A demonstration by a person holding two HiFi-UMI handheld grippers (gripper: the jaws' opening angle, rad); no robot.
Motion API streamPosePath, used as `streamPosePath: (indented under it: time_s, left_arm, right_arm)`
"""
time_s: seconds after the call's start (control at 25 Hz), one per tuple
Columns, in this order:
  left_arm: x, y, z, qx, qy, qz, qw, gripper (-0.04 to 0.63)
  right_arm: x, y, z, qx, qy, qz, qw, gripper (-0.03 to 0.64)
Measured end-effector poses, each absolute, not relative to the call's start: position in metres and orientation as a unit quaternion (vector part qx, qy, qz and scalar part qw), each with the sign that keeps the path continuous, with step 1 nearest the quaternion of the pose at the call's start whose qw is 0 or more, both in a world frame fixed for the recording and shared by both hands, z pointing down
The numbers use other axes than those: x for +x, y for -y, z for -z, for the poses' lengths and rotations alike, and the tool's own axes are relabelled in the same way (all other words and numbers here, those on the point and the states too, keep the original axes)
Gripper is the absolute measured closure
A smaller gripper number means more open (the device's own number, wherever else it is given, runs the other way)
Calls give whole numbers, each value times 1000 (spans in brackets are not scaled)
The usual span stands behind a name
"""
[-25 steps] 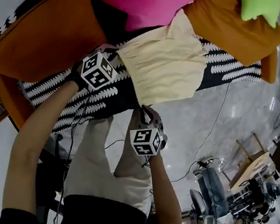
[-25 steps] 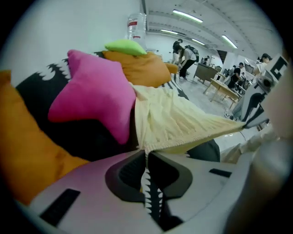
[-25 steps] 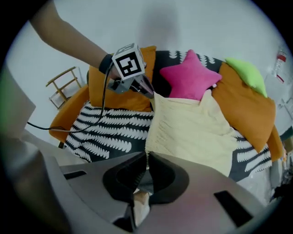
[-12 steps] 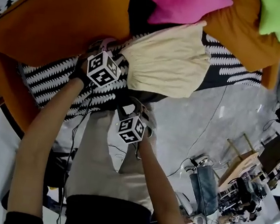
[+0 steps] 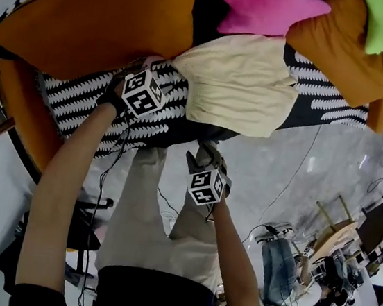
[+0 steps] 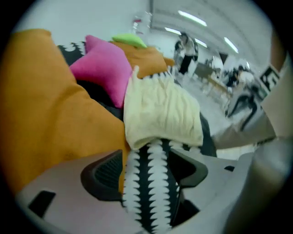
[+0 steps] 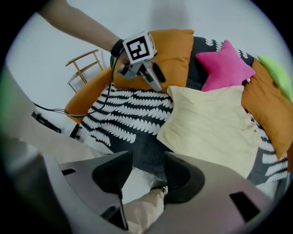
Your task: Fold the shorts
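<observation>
The shorts (image 5: 239, 85), pale yellow, lie flat on the black-and-white cover (image 5: 93, 101) of the seat. Their far edge reaches the pink cushion (image 5: 266, 8). A big orange cushion (image 5: 104, 18) is at their left side.

The left gripper (image 6: 149, 160) points down at the cover, just beside the near left corner of the shorts. Its jaws have just been opening and now stand well apart. Between them is only the striped cover. The hem of the shorts lies just in front of the jaw tips, and I cannot tell if the tips touch it. The pads do not press on any cloth.

The right gripper (image 7: 144, 173) is at the front edge of the seat, below the near edge of the shorts and apart from them. Its jaws also have just been opening and stand apart, less wide than the left ones. Between them I see the dark edge of the cover, some floor and the person's trouser leg (image 7: 142, 212). From this gripper the shorts lie ahead and to the right, not between the jaws.
</observation>
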State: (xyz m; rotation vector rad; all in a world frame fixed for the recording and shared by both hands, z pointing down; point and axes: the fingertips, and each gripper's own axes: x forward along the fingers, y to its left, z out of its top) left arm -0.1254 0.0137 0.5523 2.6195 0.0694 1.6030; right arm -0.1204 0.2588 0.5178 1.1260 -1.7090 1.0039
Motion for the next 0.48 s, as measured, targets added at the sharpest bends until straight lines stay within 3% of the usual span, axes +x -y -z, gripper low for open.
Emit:
streamPosePath:
  time_s: [0.08, 0.12, 0.48]
  left_arm:
    - [-143, -16, -568, 818, -41, -573, -43, 272]
    - [-150, -18, -571, 810, -39, -583, -47, 273]
    - [-150, -110, -562, 834, 24, -525, 168, 286]
  right_arm:
    - [-98, -271, -519, 451, 674, -406, 422, 385]
    - [-87, -278, -517, 453, 670, -407, 425, 385]
    - [48, -314, -537, 507, 609, -379, 478, 397]
